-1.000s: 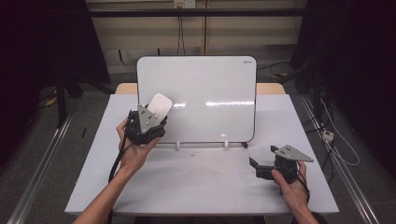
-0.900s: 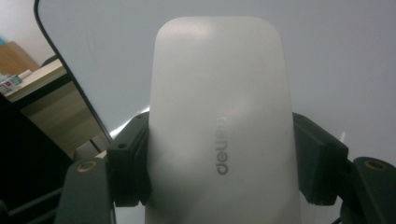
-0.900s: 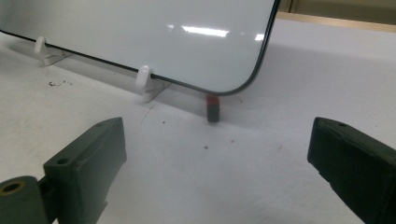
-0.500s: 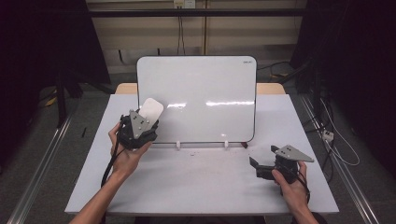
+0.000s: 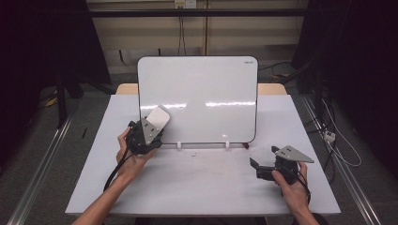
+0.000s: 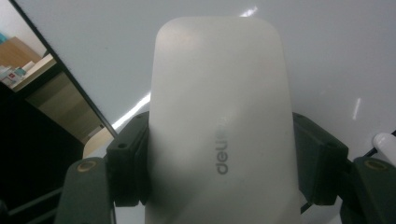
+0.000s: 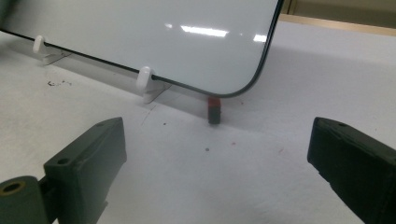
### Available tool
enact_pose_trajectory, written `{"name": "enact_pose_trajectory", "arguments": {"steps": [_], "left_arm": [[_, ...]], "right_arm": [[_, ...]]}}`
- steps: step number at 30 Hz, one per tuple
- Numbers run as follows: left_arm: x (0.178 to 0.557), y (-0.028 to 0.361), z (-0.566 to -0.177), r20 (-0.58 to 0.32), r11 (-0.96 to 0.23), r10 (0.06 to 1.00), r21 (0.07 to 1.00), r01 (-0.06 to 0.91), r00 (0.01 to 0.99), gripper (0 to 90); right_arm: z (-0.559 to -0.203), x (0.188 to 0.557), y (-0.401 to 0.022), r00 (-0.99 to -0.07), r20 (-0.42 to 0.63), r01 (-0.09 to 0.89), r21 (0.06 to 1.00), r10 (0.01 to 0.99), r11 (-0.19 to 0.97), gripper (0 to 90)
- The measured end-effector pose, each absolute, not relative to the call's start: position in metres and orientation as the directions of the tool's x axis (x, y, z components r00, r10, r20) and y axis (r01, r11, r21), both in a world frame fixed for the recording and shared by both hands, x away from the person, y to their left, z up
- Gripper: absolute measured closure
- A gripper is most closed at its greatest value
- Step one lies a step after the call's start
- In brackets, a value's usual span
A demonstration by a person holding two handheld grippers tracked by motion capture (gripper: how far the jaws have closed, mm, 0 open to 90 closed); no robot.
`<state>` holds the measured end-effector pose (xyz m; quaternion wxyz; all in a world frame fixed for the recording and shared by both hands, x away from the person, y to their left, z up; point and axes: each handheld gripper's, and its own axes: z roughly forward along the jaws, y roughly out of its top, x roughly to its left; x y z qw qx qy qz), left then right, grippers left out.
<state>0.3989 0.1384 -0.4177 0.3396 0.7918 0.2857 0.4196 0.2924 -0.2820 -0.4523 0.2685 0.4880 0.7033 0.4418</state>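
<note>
— What's the person's left gripper (image 5: pixel 149 129) got hold of?

— A white eraser (image 5: pixel 158 118), the flat oval kind with grey lettering on its back. In the left gripper view the two black jaws press against its sides, closed tight on the eraser (image 6: pixel 219 126), with its rounded end sticking out past them.

— And where is it on the table?

— Taking the table (image 5: pixel 206 187) as a clock face from where the person sits, the eraser is at about ten o'clock, held up against the lower left corner of the whiteboard (image 5: pixel 202 93). The whiteboard stands upright on two small white clips at about twelve o'clock, and its surface looks blank. I cannot tell whether the eraser's face actually touches the board or sits just off it.

— The other hand?

— The right gripper (image 5: pixel 257 168) rests low on the table at about four o'clock, well apart from the board. Its jaws stand wide open with nothing between them. Through the gap, the right gripper view shows the board's lower corner (image 7: pixel 243 70) and a small red and black piece (image 7: pixel 214 109) standing just under it.
</note>
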Motion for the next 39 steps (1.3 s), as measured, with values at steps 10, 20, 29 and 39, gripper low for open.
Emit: {"name": "enact_pose_trajectory", "arguments": {"steps": [10,20,29,39], "left_arm": [[0.403,0.132,-0.435,0.502,-0.644,0.713,0.745,0.173,0.49,30.9],[0.404,0.133,-0.433,0.485,-0.637,0.714,0.75,0.18,0.505,30.3],[0.403,0.138,-0.429,0.436,-0.606,0.727,0.771,0.196,0.531,19.2],[0.398,0.151,-0.414,0.324,-0.513,0.759,0.832,0.213,0.565,7.1]], "right_arm": [[-0.452,0.292,-0.283,-0.381,0.052,0.446,0.885,0.923,0.134,4.5],[-0.452,0.292,-0.282,-0.383,0.057,0.448,0.884,0.922,0.131,4.4],[-0.452,0.292,-0.282,-0.381,0.055,0.448,0.884,0.923,0.133,4.4],[-0.452,0.294,-0.281,-0.387,0.05,0.444,0.885,0.921,0.138,4.4]]}}
